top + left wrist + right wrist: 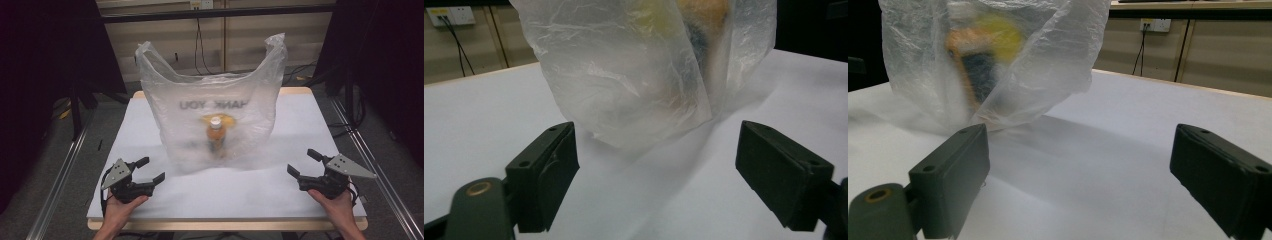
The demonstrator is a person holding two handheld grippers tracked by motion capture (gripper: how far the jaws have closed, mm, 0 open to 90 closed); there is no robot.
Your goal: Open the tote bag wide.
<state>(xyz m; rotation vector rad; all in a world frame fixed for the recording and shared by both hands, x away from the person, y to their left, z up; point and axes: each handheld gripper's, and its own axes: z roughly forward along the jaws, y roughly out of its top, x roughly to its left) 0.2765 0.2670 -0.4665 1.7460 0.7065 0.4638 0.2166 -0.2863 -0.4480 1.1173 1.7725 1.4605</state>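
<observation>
White table (300, 130), upright translucent bag (190, 125), bottle (216, 136) inside.

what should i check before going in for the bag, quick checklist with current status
1. Left gripper jaws open, nothing between them: ok
2. Right gripper jaws open, nothing between them: ok
3. Plastic bag stands upright with both handles up: ok
4. Bottle upright inside the bag: ok
5. Bare table between both grippers and the bag: ok
6. Whether the bag mouth is open wide enough to reach in: cannot tell
</observation>
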